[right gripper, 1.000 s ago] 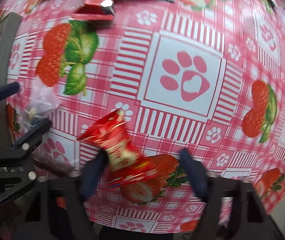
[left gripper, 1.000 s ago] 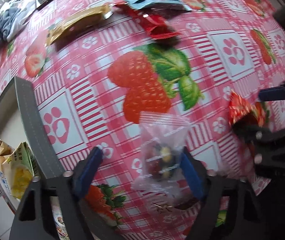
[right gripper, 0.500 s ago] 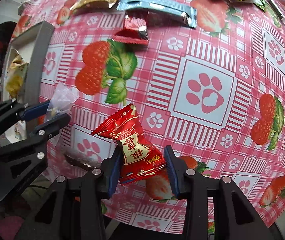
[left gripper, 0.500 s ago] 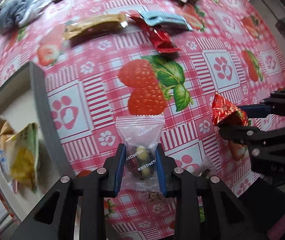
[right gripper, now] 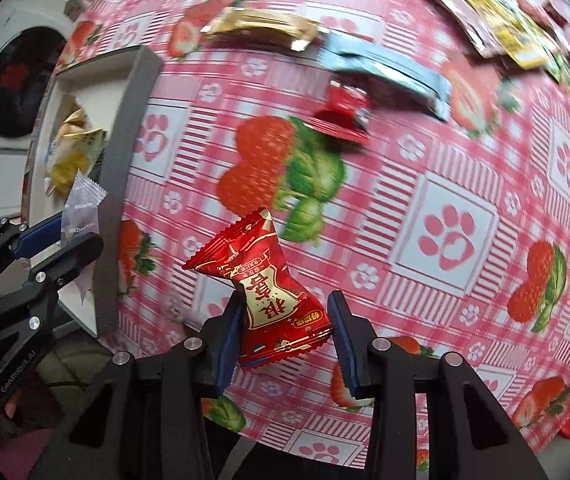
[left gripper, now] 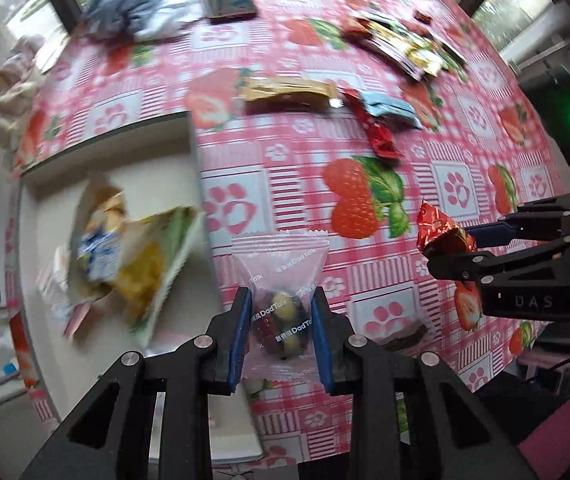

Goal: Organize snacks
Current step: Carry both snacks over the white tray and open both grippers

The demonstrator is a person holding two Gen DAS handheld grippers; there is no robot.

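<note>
My left gripper is shut on a clear snack bag of coloured candies, held above the table beside the grey-rimmed white tray. The bag also shows in the right wrist view, over the tray's rim. My right gripper is shut on a red snack packet with gold lettering, held above the strawberry tablecloth. In the left wrist view the red packet is at the right. The tray holds a yellow-green packet and other snacks.
On the cloth farther off lie a gold bar wrapper, a light blue packet, a small red packet and a pile of yellow and brown packets. A phone and blue cloth are at the far edge.
Both grippers closed on their snacks and lifted them off the table. The left one has moved with the clear bag toward the tray; the right one rose with the red packet.
</note>
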